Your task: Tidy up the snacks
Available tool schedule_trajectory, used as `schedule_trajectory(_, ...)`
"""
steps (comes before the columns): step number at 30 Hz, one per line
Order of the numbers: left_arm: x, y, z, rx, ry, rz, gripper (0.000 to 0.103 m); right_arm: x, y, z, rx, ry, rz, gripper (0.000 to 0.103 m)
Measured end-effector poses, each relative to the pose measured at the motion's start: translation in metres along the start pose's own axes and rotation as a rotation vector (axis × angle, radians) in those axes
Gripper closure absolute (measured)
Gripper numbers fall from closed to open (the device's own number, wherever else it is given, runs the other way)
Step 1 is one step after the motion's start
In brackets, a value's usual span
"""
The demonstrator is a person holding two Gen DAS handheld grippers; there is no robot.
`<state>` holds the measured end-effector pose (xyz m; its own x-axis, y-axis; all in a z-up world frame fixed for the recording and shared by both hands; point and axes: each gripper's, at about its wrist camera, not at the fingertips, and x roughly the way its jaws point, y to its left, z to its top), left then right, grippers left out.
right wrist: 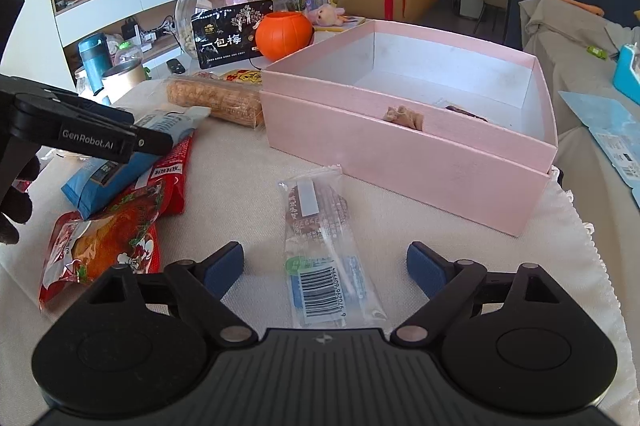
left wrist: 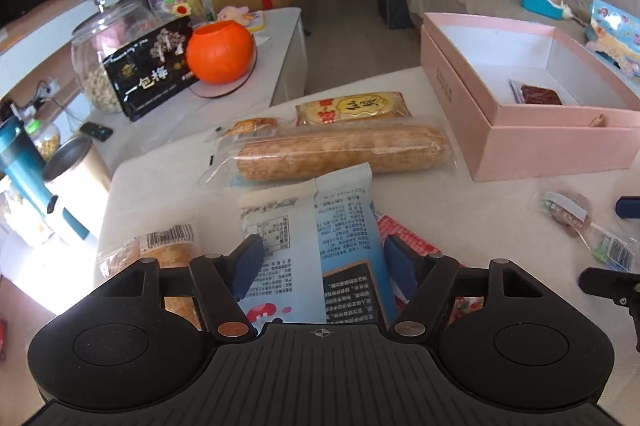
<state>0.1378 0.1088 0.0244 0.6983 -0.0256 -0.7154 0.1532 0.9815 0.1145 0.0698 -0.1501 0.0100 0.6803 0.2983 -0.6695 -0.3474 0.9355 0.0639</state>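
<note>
My left gripper (left wrist: 324,264) is open over a light-blue snack bag (left wrist: 312,226), and its blue pads stand at the bag's two edges. The bag (right wrist: 104,178) lies on a red packet (right wrist: 120,238). My right gripper (right wrist: 326,268) is open around a clear-wrapped brown snack (right wrist: 320,246) that lies flat on the cloth, clear of both pads. An open pink box (right wrist: 400,154) stands beyond it, with a dark red snack (left wrist: 540,94) inside. A long roll (left wrist: 340,154), a yellow cracker pack (left wrist: 352,108) and a small orange pack (left wrist: 252,126) lie left of the box.
A glass jar (left wrist: 100,58), a black bag (left wrist: 152,74) and an orange pumpkin bowl (left wrist: 220,52) stand on the far side table. A teal bottle (left wrist: 24,162) and a metal cup (left wrist: 72,162) stand off the table's left corner. A barcoded snack (left wrist: 172,250) lies near left.
</note>
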Motion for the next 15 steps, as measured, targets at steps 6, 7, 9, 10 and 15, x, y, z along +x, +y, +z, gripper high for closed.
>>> schedule_trajectory(6, 0.016, 0.023, 0.013, -0.107, 0.001, 0.009, 0.026, 0.0, 0.001, -0.001, -0.005, 0.002, -0.006, 0.013)
schedule_trajectory(7, 0.017, 0.028, 0.015, -0.133, 0.0, 0.013, 0.026, 0.0, 0.002, -0.001, -0.006, 0.002, -0.007, 0.013)
schedule_trajectory(9, 0.019, 0.036, 0.015, -0.183, -0.012, -0.003, 0.024, 0.0, 0.001, -0.001, -0.005, 0.002, -0.006, 0.013)
schedule_trajectory(10, 0.02, 0.038, 0.015, -0.198, -0.005, -0.004, 0.02, 0.0, 0.001, -0.002, -0.005, 0.003, -0.004, 0.012)
schedule_trajectory(15, 0.026, 0.05, 0.007, -0.254, 0.029, -0.055, 0.013, 0.001, 0.001, -0.001, -0.006, 0.012, 0.015, 0.007)
